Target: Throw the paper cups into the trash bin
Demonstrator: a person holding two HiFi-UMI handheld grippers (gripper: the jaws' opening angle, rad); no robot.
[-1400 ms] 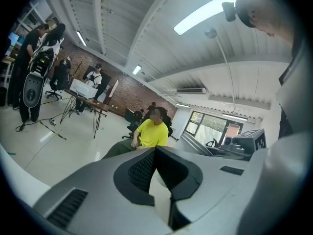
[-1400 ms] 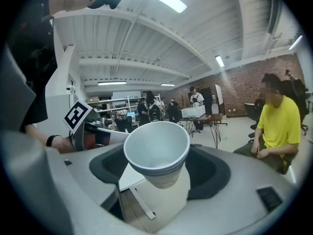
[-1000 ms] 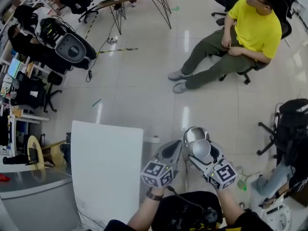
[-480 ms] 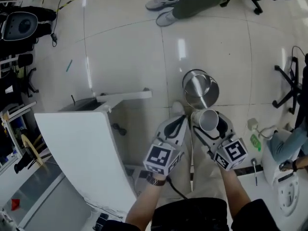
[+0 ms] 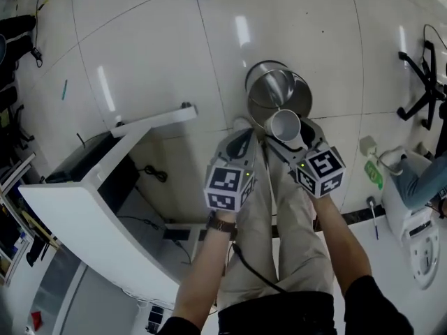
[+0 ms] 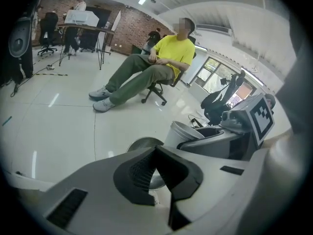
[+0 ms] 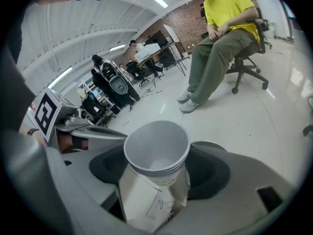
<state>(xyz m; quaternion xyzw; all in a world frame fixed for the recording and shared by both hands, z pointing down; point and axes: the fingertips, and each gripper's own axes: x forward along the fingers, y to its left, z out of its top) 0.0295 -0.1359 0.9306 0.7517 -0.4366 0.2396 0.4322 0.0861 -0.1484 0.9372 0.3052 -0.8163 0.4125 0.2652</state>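
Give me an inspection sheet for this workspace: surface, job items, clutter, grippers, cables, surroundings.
Surface: glossy tile floor; a white table stands at the left.
Job's things: stacked paper cups, held close to the open metal trash bin on the floor.
Clutter: green-labelled item and white device at the right; what they are is unclear.
Grippers: right gripper shut on the paper cups; left gripper shut, empty.
Cables: black cable on the floor under the table.
Surroundings: seated person in a yellow shirt; office chair.
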